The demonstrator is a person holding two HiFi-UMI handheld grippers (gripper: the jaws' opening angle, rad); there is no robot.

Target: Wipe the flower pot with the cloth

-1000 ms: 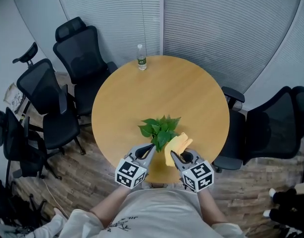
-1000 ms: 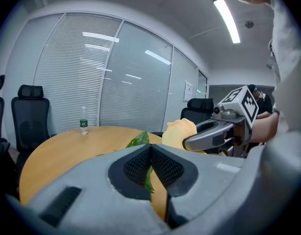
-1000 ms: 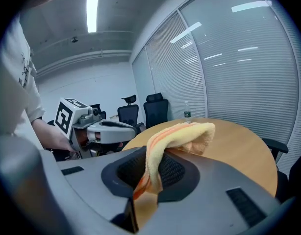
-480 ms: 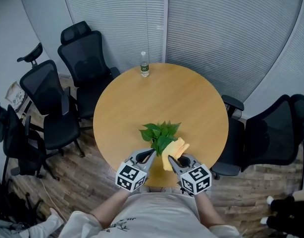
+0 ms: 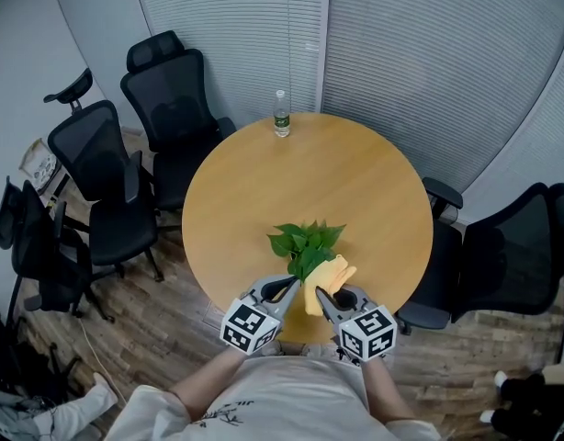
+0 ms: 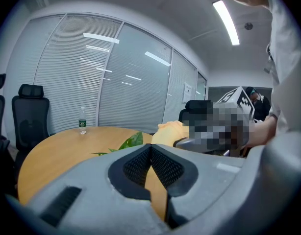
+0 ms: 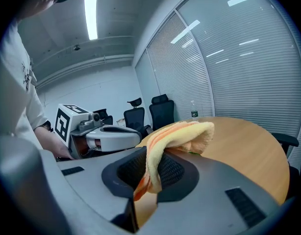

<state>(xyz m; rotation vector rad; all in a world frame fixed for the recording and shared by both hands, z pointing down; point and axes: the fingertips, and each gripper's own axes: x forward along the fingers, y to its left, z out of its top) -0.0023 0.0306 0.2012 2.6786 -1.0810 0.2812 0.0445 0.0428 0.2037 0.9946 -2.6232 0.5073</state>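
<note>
A leafy green plant (image 5: 307, 243) stands near the front edge of the round wooden table (image 5: 355, 177); its leaves hide the pot. My right gripper (image 5: 321, 290) is shut on a yellow-orange cloth (image 5: 326, 274), which lies against the plant's right side. In the right gripper view the cloth (image 7: 176, 135) drapes out from between the pads. My left gripper (image 5: 290, 283) sits just left of the plant's base, shut with nothing in it. In the left gripper view its pads (image 6: 138, 166) meet, with leaves (image 6: 131, 141) and the cloth (image 6: 168, 130) just beyond.
A clear water bottle (image 5: 281, 122) stands at the table's far edge. Several black office chairs (image 5: 107, 168) crowd the left side, and another chair (image 5: 507, 246) is at the right. Window blinds (image 5: 401, 53) run behind the table.
The head view has drifted, so table and chairs sit slightly further right in the picture. Both grippers stay beside the plant, with the cloth still held in the right one.
</note>
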